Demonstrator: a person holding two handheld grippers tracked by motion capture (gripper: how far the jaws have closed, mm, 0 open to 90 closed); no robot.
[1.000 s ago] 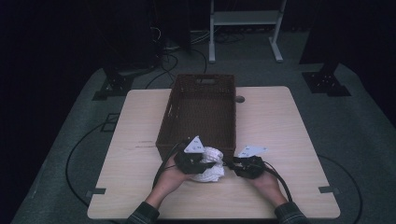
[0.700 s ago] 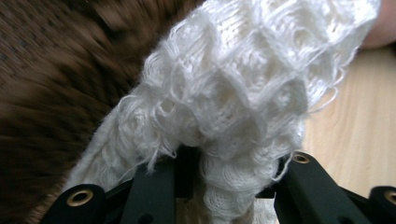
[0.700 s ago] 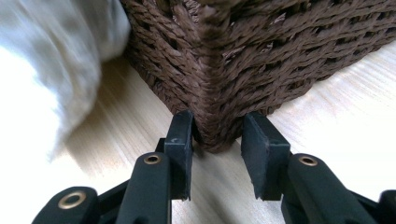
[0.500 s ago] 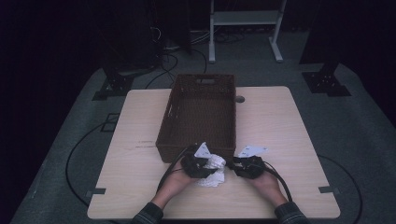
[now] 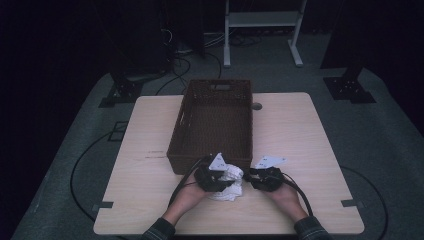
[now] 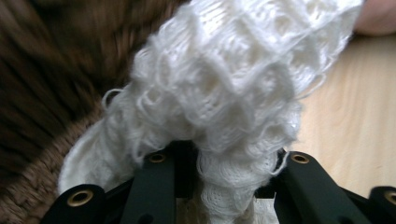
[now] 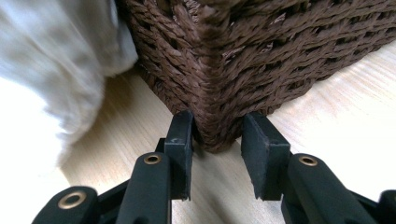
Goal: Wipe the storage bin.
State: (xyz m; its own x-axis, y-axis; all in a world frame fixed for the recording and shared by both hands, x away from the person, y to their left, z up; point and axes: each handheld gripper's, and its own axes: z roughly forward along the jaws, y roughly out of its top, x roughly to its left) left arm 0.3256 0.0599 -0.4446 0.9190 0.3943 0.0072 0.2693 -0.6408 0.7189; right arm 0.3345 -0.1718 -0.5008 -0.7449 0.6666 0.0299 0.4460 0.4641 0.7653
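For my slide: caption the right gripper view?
Right gripper jaws straddle the brown wicker basket corner; white cloth alongside.

Basket corner (image 7: 224,70) between jaws; cloth (image 7: 56,60) beside

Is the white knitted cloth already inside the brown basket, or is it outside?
Outside. The white knitted cloth lies bunched on the table before the basket, held by the left tool.

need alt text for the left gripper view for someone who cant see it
A white knitted cloth bunches up between the left gripper's two black jaws, which are shut on it. A brown wicker basket stands blurred behind it on the left, and the pale wooden table shows on the right.
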